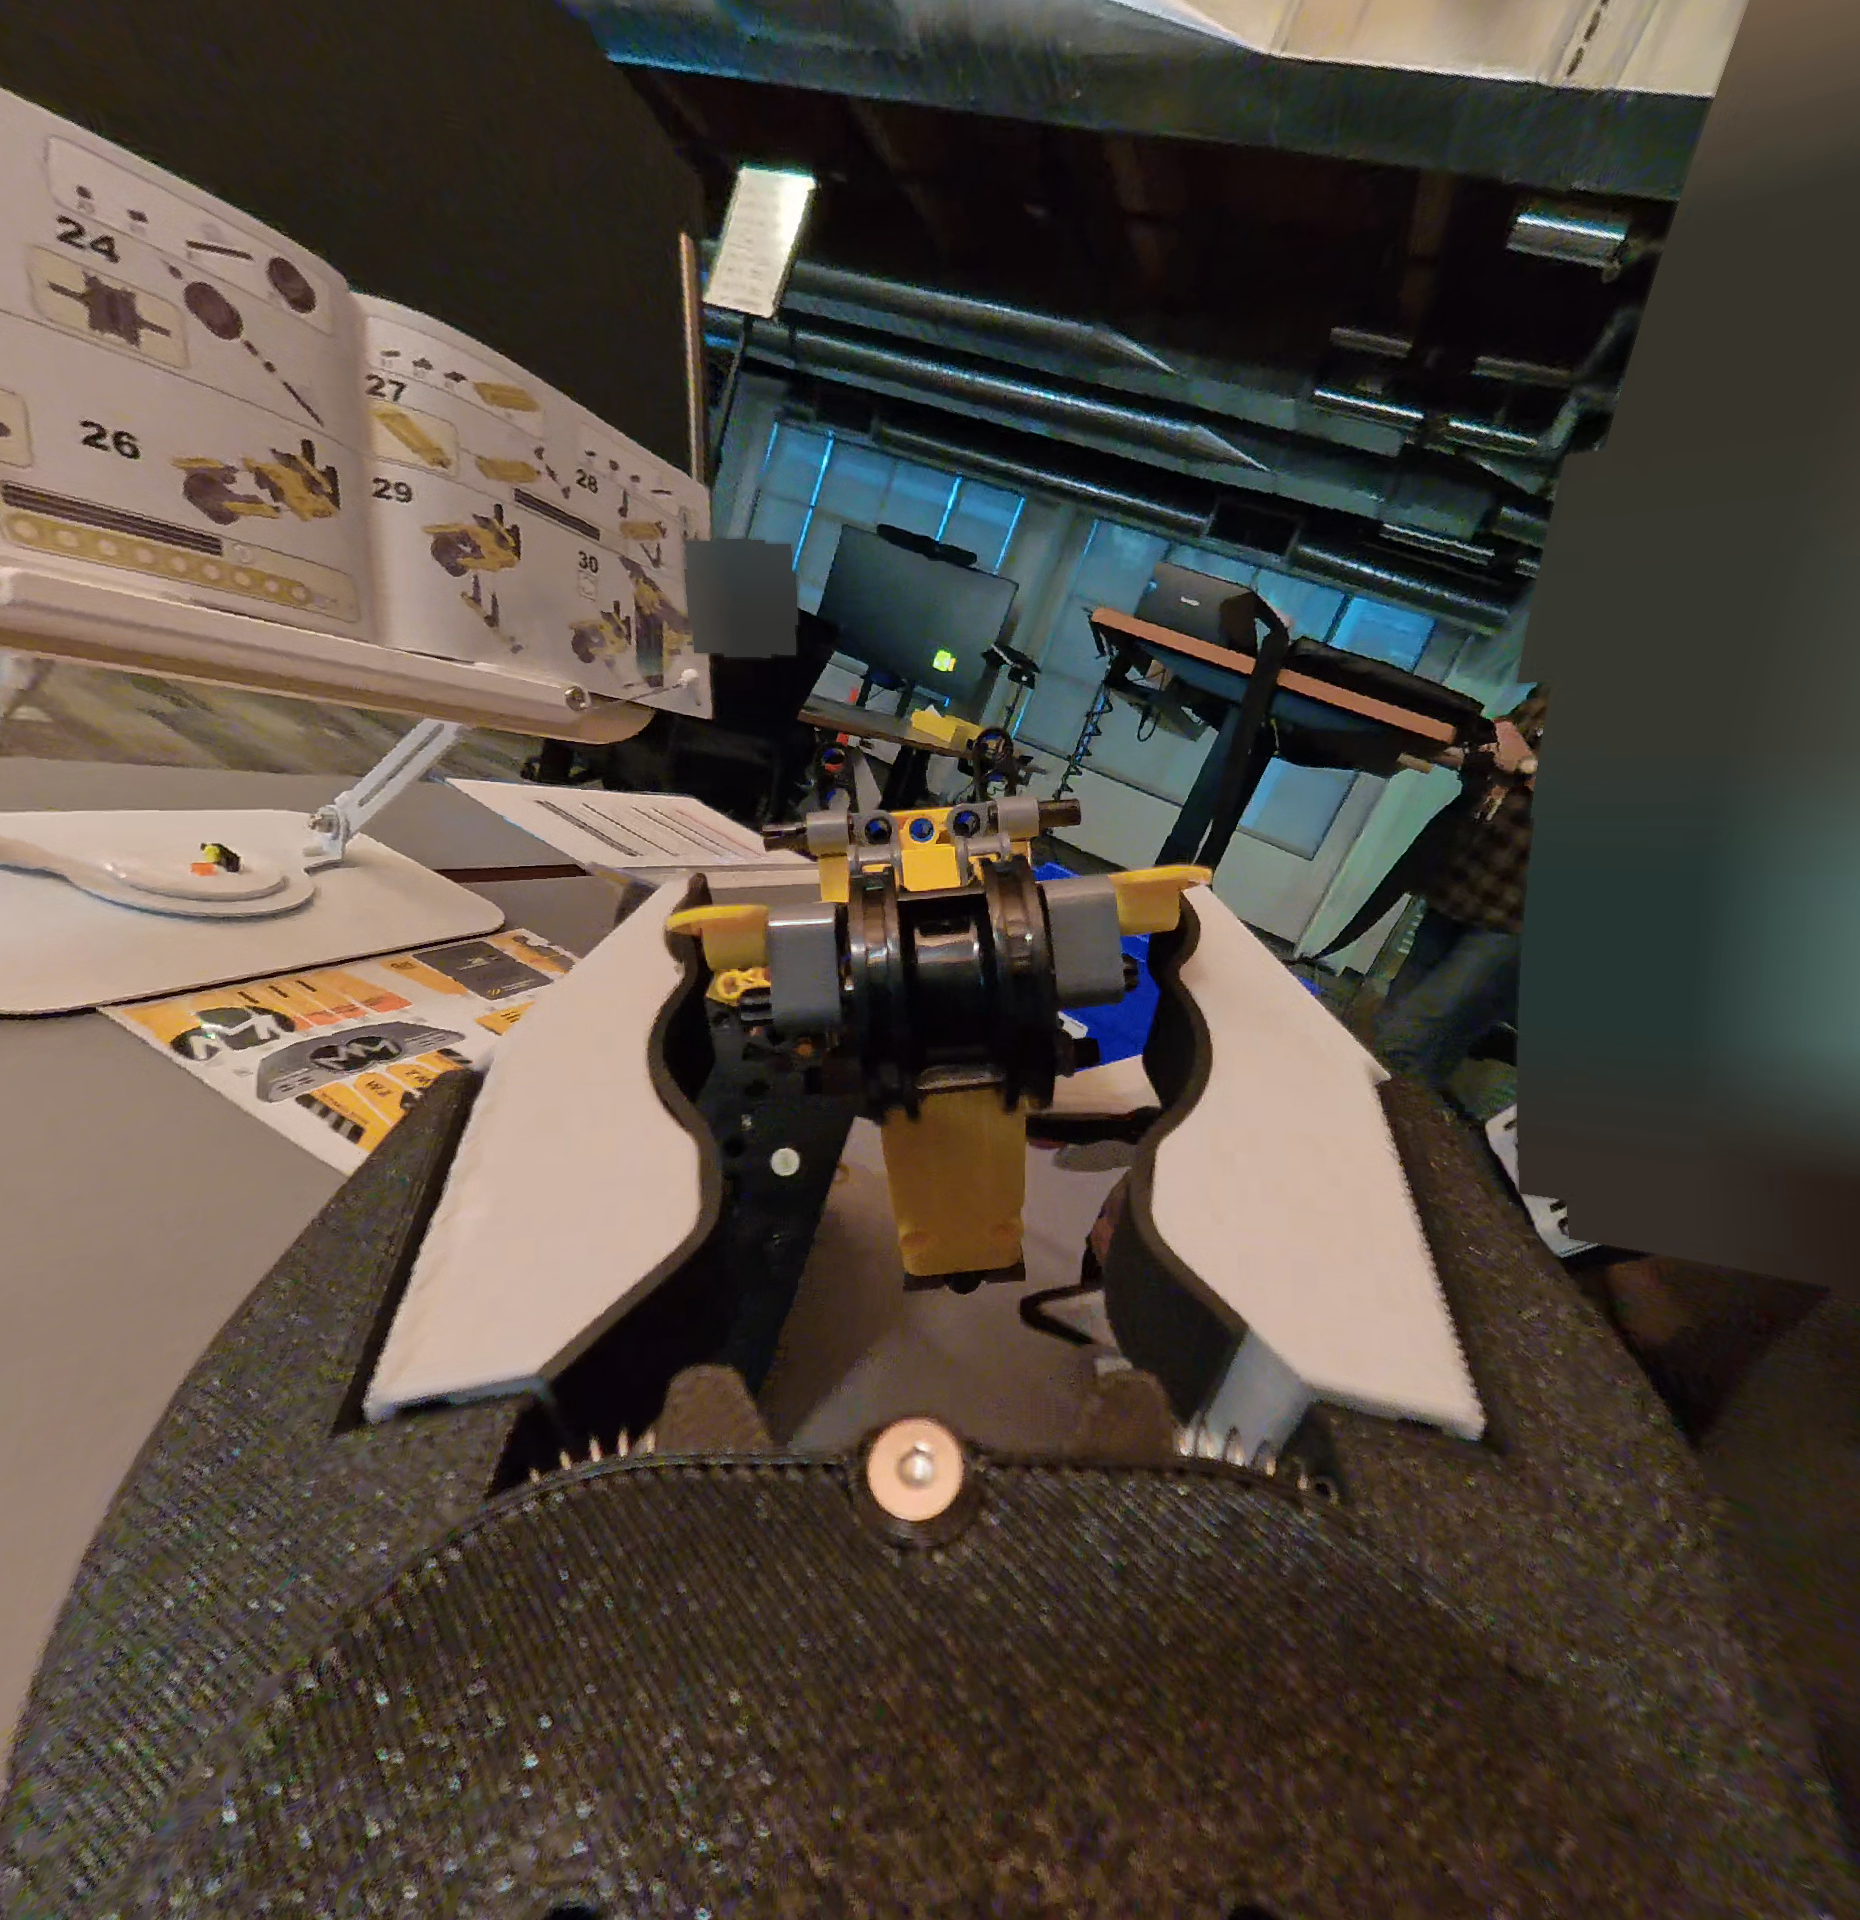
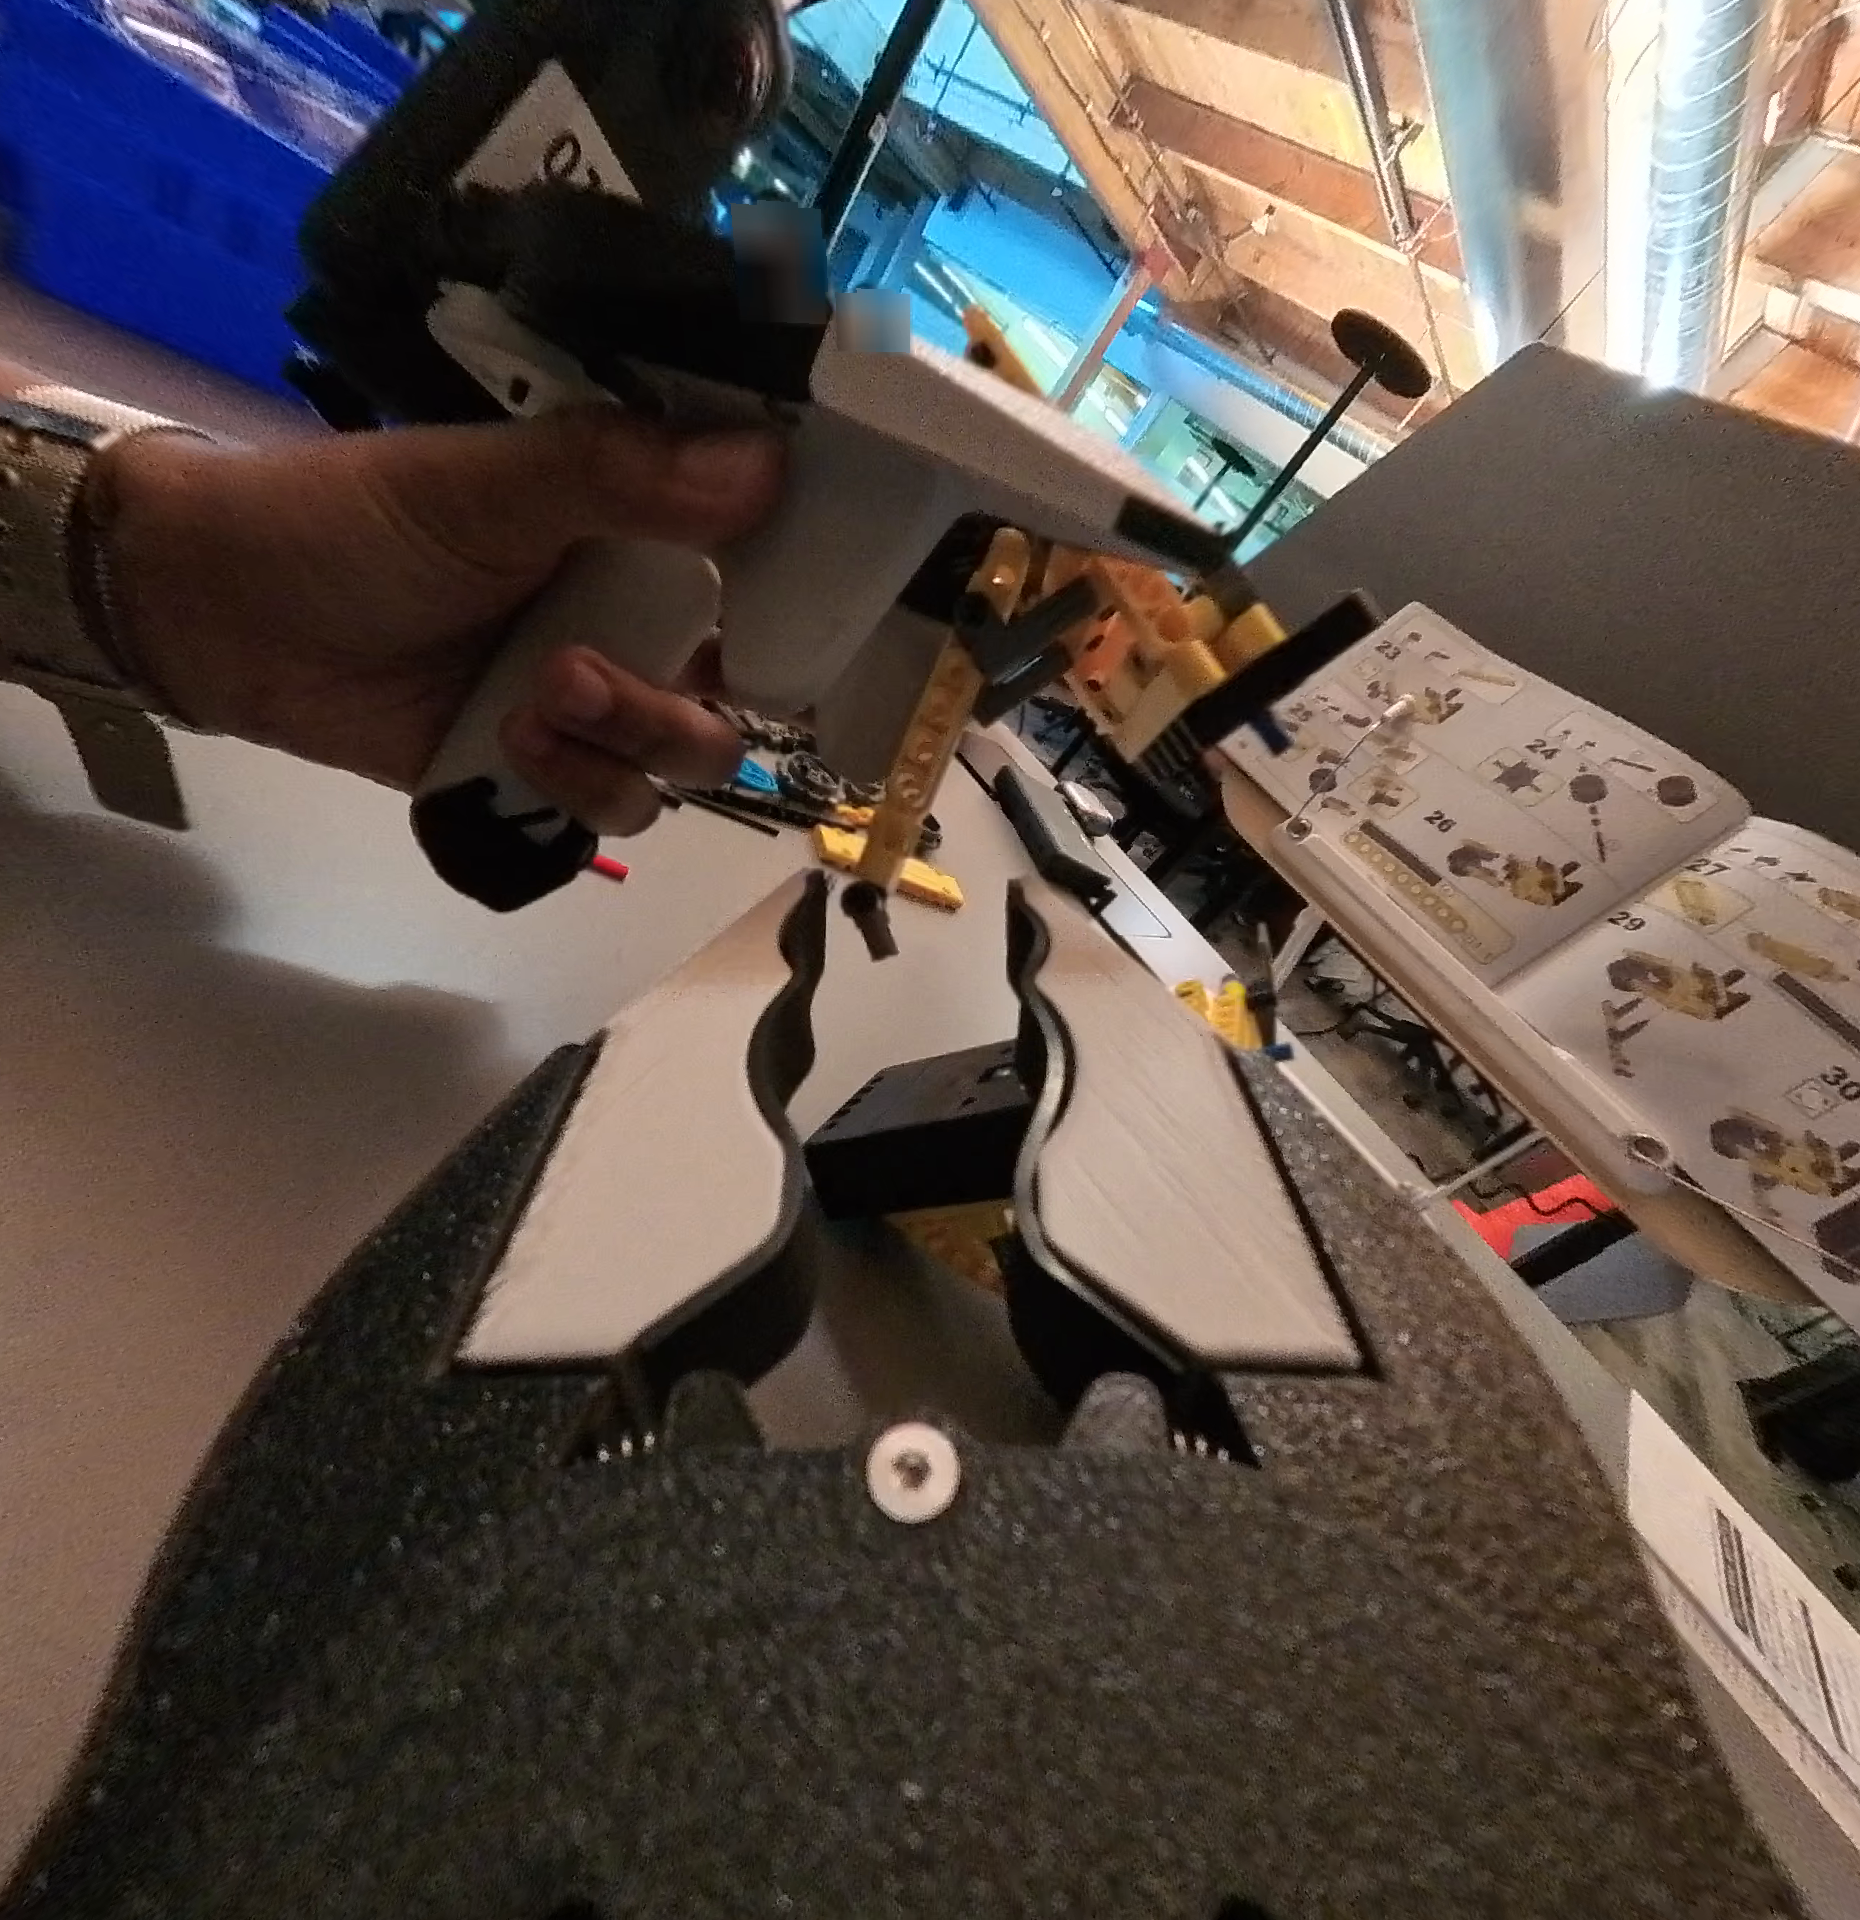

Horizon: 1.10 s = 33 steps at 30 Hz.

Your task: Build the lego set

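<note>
My left gripper [image 1: 936, 935] is shut on a yellow, black and grey brick model [image 1: 947, 987] and holds it above the table. Black wheel rims and a yellow beam face me. In the right wrist view a hand [image 2: 386, 623] holds the left gripper's white body [image 2: 905, 468] with the model [image 2: 1113, 644] up in the air. A yellow beam [image 2: 915, 769] hangs down from it with a black pin [image 2: 869, 925] at its end. My right gripper [image 2: 913, 894] is open, its tips just below that pin. A black brick piece [image 2: 926, 1132] shows between its fingers; contact is unclear.
An open instruction booklet [image 1: 282, 416] rests on a white stand [image 1: 230, 914]; it also shows in the right wrist view [image 2: 1528, 831]. A sticker sheet [image 1: 334, 1029] and a printed paper [image 1: 645, 821] lie on the table. Loose small pieces [image 2: 780, 779] lie beyond. Blue bins [image 2: 126, 156] stand behind. Spacing between my two grippers at the tips: around 6 centimetres.
</note>
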Motion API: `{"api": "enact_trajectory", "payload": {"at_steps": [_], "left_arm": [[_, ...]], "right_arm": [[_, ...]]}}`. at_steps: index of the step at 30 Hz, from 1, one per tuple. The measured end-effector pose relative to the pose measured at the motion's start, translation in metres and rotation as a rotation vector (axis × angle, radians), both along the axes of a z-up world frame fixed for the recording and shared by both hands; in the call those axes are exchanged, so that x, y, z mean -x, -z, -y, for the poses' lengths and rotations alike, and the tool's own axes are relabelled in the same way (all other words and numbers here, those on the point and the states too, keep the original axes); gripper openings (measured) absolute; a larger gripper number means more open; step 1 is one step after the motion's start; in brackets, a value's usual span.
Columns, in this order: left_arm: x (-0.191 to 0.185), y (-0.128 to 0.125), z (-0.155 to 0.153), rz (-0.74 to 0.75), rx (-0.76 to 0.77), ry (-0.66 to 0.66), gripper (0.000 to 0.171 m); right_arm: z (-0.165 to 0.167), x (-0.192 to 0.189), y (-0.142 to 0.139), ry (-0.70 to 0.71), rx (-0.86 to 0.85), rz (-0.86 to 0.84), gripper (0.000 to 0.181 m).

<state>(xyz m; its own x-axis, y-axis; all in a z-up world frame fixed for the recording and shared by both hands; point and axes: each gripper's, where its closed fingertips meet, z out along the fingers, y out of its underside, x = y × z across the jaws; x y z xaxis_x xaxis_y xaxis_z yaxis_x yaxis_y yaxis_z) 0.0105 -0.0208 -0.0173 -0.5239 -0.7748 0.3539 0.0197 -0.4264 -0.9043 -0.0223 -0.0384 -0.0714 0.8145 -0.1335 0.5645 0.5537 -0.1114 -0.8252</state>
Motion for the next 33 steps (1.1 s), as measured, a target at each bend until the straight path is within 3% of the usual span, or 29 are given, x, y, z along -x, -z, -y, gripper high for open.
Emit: {"api": "enact_trajectory", "payload": {"at_steps": [3,7,16,20,24,33], "left_arm": [[0.002,0.003,0.014,0.011,-0.050,0.001,0.081],[0.001,0.013,0.028,-0.017,-0.115,0.041,0.082],[0.001,0.017,0.031,-0.054,-0.101,0.100,0.080],[-0.001,0.009,0.013,-0.018,-0.131,0.021,0.081],[-0.008,0.012,-0.015,-0.051,-0.081,-0.020,0.081],[-0.019,0.060,-0.024,-0.192,-0.197,0.116,0.081]], "right_arm": [[-0.001,0.005,0.002,-0.011,0.005,0.017,0.031],[0.001,0.000,-0.001,-0.004,0.015,0.030,0.009],[0.008,-0.009,-0.005,-0.003,0.027,0.055,0.007],[0.008,-0.007,-0.007,0.019,0.003,0.107,0.024],[0.007,-0.013,0.000,0.050,0.035,0.130,0.027],[0.019,-0.034,-0.009,0.120,0.016,0.122,0.023]]}}
